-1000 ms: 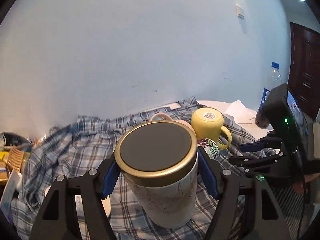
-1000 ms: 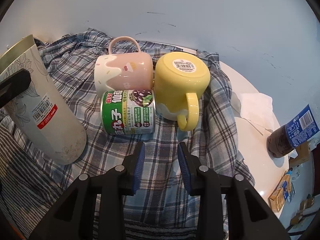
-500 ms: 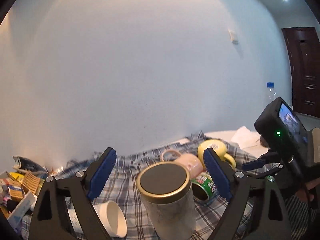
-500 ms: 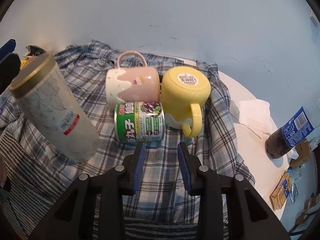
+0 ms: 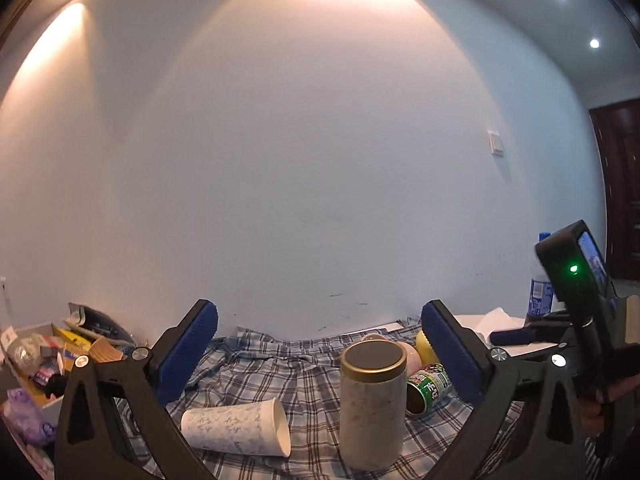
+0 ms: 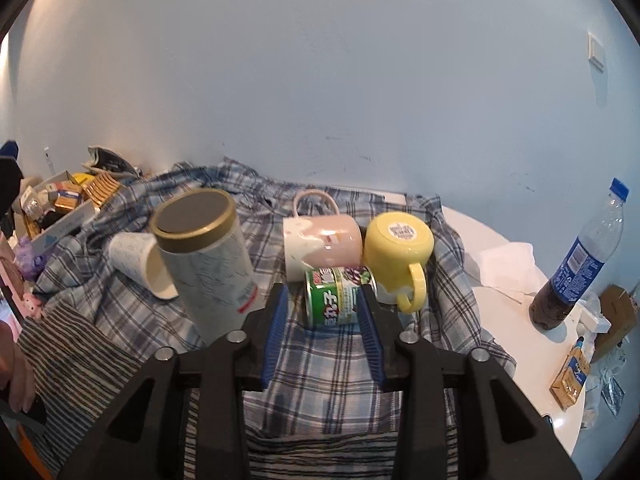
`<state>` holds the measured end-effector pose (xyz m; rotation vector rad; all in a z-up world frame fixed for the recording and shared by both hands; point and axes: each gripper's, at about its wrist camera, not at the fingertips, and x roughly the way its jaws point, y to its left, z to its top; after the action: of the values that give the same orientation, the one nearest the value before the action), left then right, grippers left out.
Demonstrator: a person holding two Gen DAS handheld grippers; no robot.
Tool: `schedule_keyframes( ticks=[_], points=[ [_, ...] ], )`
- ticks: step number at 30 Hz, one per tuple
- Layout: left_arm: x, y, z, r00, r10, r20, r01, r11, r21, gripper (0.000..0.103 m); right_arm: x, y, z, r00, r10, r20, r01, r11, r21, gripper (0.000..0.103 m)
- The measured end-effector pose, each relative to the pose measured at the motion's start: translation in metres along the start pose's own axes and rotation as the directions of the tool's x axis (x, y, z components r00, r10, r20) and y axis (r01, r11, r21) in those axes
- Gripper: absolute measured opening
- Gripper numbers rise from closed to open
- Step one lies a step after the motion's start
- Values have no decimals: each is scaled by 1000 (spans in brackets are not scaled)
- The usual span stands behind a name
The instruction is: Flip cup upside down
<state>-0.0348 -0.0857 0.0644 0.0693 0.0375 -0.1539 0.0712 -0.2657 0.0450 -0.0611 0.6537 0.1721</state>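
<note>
A tall marbled cup with a gold rim stands upside down on the plaid cloth, its dark base facing up. My left gripper is wide open and empty, raised and drawn back from the cup. My right gripper is open and empty, low over the cloth, just in front of a green can lying on its side. The right gripper's body shows at the right of the left wrist view.
A white paper cup lies on its side left of the tall cup. A pink mug lies on its side and a yellow mug stands upside down behind the can. A cola bottle stands right. Boxes of clutter sit far left.
My left gripper has let go of the tall cup, opened wide and pulled up and back. The cup stays upside down on the cloth. My right gripper has opened a little.
</note>
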Motion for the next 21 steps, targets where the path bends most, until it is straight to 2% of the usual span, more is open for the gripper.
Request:
schedule_keyframes(
  ticks=[1,4,6,9,13,16,18,19,21],
  points=[
    [-3,5,-2,1000,4,2,-4,1000,-16,103,-8,2,0,999,-6,53,5,1000,6,82],
    [-7,13,-8,999,24,24,-24,1000,-10,103,-27,12,-5,975,-60,212,59,998,10,97],
    [-4,15,-12,999,32,14,-31,999,-11,103,-33,18,-7,955,-82,285,84,996,4,100],
    [0,18,-18,1000,3,23,-2,999,-52,103,-35,24,-12,938,-65,342,74,997,-13,101],
    [4,18,-31,999,17,41,-15,998,-61,103,-30,24,-20,917,-72,392,86,996,-18,102],
    [11,18,-48,1000,-5,9,5,997,-83,103,-23,18,-27,914,-53,402,58,998,1,102],
    [14,15,-54,1000,-19,-19,18,999,-43,103,-19,15,-32,920,-42,389,47,999,-3,102],
    [15,14,-57,1000,-6,-22,5,999,-32,103,-17,16,-33,926,-46,376,55,998,-12,102],
    [18,16,-61,999,13,-45,-15,999,-42,103,-19,17,-37,922,-61,383,74,997,-18,102]
  ],
)
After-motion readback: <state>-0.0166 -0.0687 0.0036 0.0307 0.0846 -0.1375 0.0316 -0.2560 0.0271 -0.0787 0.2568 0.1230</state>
